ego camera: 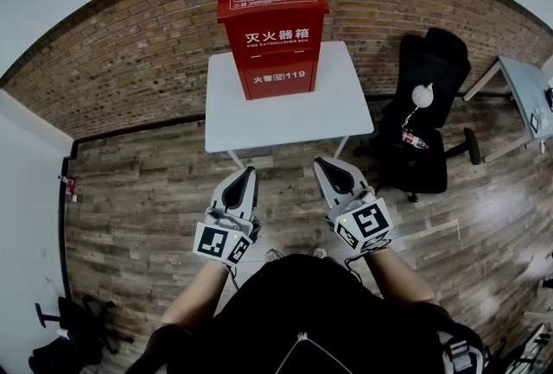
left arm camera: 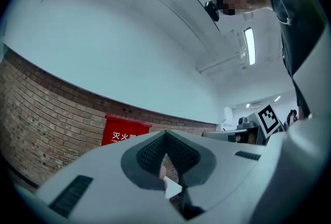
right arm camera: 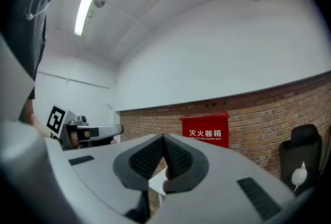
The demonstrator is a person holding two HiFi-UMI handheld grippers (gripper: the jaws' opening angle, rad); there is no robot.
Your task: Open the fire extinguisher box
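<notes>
A red fire extinguisher box (ego camera: 272,35) with white lettering stands closed on a small white table (ego camera: 281,109) against the brick wall. The box also shows in the left gripper view (left arm camera: 124,132) and the right gripper view (right arm camera: 206,132), far ahead of the jaws. My left gripper (ego camera: 249,176) and right gripper (ego camera: 322,167) are held side by side in front of the person's body, short of the table's near edge. Both are shut with nothing between their jaws.
A black office chair (ego camera: 423,117) with a small white object on it stands right of the table. A pale desk (ego camera: 527,96) is at the far right. A brick wall (ego camera: 130,61) runs behind the table, over wooden floor (ego camera: 147,199).
</notes>
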